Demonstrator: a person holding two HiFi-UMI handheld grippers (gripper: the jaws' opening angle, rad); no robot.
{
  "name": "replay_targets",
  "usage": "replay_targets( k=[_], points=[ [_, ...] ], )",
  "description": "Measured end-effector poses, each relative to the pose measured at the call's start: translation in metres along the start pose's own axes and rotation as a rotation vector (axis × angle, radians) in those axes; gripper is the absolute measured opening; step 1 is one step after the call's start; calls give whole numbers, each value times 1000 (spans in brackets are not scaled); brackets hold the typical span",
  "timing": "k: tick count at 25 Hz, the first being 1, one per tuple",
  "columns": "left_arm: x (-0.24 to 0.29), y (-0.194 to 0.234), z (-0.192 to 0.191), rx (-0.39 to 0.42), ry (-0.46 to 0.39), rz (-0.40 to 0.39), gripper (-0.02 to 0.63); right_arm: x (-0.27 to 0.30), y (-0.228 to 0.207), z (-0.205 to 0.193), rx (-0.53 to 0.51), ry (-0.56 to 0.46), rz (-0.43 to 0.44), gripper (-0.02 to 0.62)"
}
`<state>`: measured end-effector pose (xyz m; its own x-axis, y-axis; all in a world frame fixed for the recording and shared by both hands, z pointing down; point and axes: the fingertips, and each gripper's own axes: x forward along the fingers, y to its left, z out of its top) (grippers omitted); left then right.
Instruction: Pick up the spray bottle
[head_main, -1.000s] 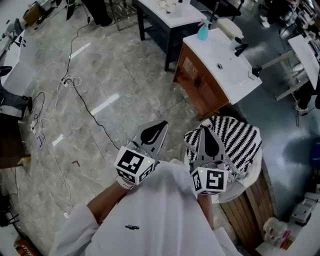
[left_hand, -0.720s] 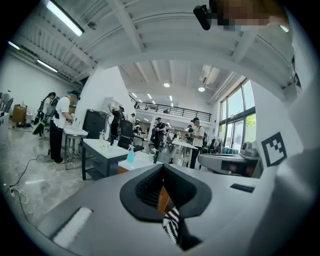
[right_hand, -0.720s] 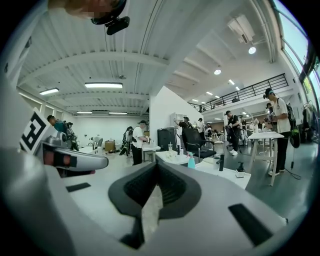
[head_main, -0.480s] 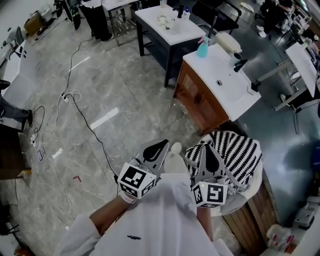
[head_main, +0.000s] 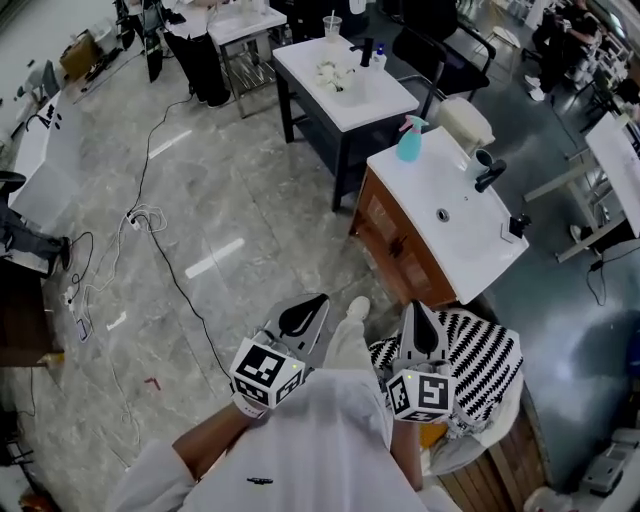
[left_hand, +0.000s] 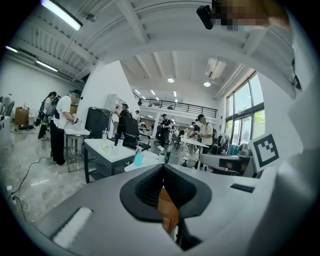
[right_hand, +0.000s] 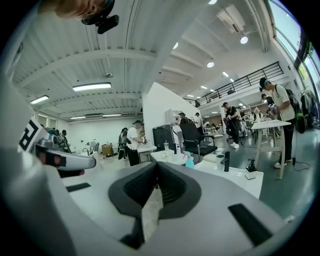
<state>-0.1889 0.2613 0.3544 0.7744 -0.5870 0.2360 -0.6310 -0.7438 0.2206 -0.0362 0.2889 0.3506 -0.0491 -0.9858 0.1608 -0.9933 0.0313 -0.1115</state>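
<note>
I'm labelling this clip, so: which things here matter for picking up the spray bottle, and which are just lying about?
For the job:
- spray bottle, standing on the white sink counter
- left claw and right claw, both shut, far short of the bottle

Lying about:
- black tap
- striped cloth
- cup on the farther table

Near right: wooden table with a white top and a sunken basin. At its far left corner, upright, a teal spray bottle. Along its right edge, a black tap and, nearer, a small black dispenser. Beyond it, just apart, a dark-framed table with a white top, carrying a cup with a straw at the far edge and a small bottle at the right. To the left, grey marble floor, crossed by cables.
</note>
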Motion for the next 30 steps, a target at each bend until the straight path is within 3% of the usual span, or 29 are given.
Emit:
replay_targets(
  k=[8,16,22,30],
  points=[
    [133,38,66,14,-15,29,5,123,-74,54,-6,-13,79,6],
    [258,51,96,26,11,13,5,216,-148,81,-1,-35,128,6],
    [314,66,102,35,27,12,5,268,-187,80,3,-33,113,6],
    [349,95,118,12,59,-41,5,309,-197,84,-1,2,31,6]
  ],
)
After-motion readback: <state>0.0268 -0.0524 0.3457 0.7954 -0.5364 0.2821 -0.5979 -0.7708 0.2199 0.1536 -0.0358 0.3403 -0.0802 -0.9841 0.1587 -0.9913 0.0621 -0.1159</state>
